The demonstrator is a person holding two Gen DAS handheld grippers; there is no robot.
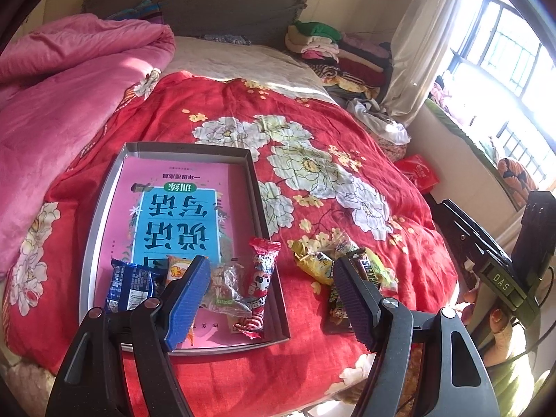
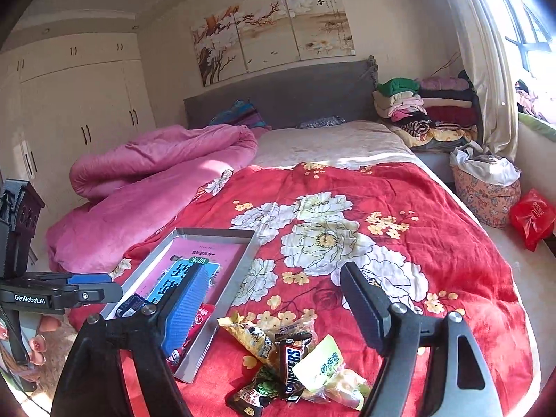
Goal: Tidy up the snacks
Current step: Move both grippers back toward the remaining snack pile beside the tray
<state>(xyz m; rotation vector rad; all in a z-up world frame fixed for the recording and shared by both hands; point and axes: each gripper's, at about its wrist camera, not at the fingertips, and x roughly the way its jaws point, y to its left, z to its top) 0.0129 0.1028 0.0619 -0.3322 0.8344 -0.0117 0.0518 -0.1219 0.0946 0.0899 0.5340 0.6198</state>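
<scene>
While L view hides it, wardrobe [image 2: 80,104] shows R.

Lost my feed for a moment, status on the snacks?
Both tongs, left and right, open, empty. Four snacks in box; pile on bedspread. Nothing in the way.

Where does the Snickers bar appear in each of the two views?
Left wrist view: the Snickers bar lies lower right of centre, in the loose snack pile on the red floral blanket, partly behind the right finger.
Right wrist view: it lies bottom centre, between the fingers.
Shared landmark: the grey tray, left of the pile.
</scene>
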